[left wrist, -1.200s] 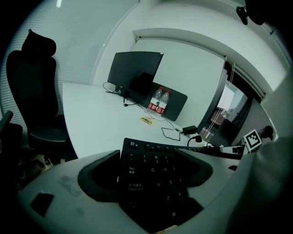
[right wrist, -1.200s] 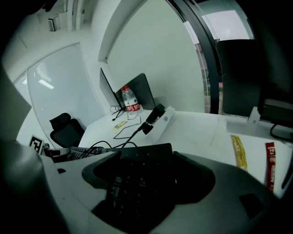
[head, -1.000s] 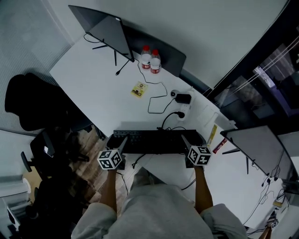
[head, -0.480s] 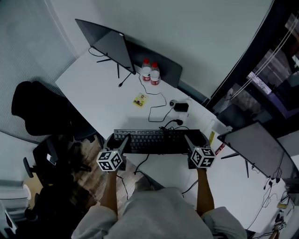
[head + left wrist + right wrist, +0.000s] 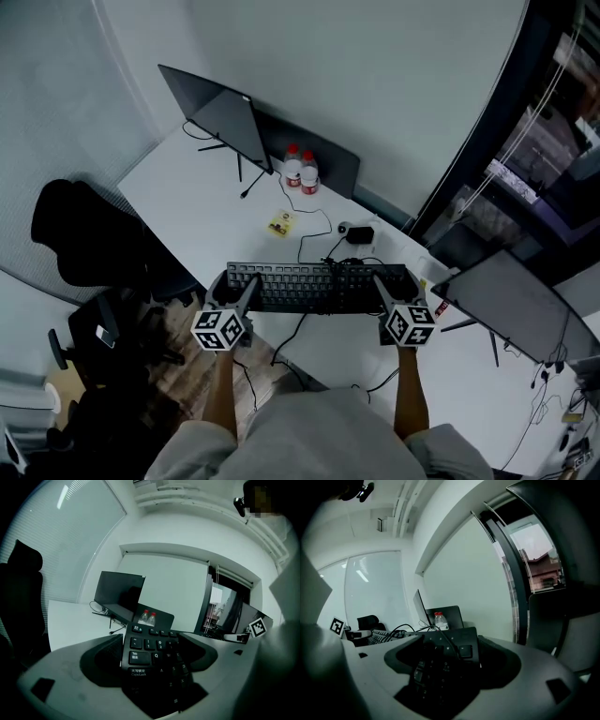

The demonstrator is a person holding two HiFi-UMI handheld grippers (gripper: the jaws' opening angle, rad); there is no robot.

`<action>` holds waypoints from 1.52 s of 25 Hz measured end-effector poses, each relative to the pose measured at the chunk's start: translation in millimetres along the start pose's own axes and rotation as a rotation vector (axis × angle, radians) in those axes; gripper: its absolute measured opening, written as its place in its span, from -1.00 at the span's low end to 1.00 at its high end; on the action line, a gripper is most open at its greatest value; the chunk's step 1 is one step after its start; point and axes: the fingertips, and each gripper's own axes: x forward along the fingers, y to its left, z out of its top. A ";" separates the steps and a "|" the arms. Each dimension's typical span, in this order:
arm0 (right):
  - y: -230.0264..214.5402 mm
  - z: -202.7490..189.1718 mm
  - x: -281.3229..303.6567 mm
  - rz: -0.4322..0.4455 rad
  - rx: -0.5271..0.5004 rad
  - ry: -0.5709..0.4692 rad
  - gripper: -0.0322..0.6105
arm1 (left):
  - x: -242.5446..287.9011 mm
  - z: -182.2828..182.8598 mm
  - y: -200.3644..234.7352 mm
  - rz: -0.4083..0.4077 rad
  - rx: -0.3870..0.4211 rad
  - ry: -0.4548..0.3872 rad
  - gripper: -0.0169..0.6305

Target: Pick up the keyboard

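Observation:
A black keyboard hangs level above the white desk, held at both ends. My left gripper is shut on its left end, where the Tab and Caps Lock keys fill the space between the jaws. The right gripper is shut on the right end; the number-pad end of the keyboard sits between its jaws. The keyboard's cable droops from its middle toward the floor.
On the desk stand a dark monitor at the back left, two red-capped bottles, a small yellow card and a black adapter with cables. A second monitor is at the right, a black chair at the left.
The keyboard has risen off the desk with both grippers and now reads higher and more level. The head view has shifted, showing more of the desk beyond it.

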 end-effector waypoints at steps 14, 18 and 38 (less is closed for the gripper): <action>4.5 30.3 -12.8 0.016 -0.024 -0.080 0.20 | -7.7 30.2 -15.4 -0.026 0.026 -0.078 0.11; 5.4 34.8 -16.0 0.019 -0.034 -0.091 0.20 | -10.5 32.2 -17.7 -0.026 0.026 -0.091 0.11; 9.8 31.2 -26.2 0.016 -0.034 -0.090 0.20 | -21.5 29.8 -19.5 -0.027 0.020 -0.087 0.11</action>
